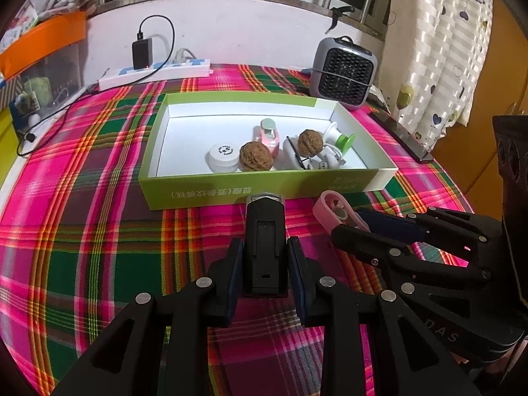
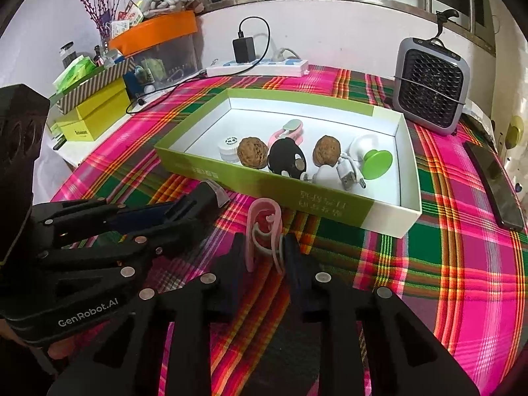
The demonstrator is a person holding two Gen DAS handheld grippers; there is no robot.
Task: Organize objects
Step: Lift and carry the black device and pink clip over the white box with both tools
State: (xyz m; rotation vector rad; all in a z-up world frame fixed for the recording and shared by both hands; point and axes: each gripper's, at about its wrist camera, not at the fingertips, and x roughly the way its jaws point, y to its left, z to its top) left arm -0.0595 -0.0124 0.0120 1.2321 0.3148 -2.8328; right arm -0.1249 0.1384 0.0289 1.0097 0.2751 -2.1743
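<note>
My left gripper (image 1: pixel 265 241) is shut on a black rectangular device with a silver end (image 1: pixel 265 217), which rests on the plaid cloth just in front of the green box (image 1: pixel 211 194). My right gripper (image 2: pixel 264 236) is shut on a pink clip (image 2: pixel 264 222), also on the cloth near the box's front wall (image 2: pixel 264 183). The pads press on both sides of the clip. Each wrist view shows the other gripper beside it: the right gripper (image 1: pixel 346 222) with the pink clip (image 1: pixel 330 206), and the left gripper (image 2: pixel 188 214) with the black device. Inside the box lie two walnuts (image 1: pixel 255 161) (image 1: pixel 308 143), a white cap (image 1: pixel 222 158) and several small items.
A grey fan (image 2: pixel 432 85) stands behind the box at the right. A white power strip (image 2: pixel 257 66) with a black charger lies along the back wall. A dark phone (image 2: pixel 495 184) lies at the right table edge. Yellow boxes (image 2: pixel 95 115) and clutter stand at the back left.
</note>
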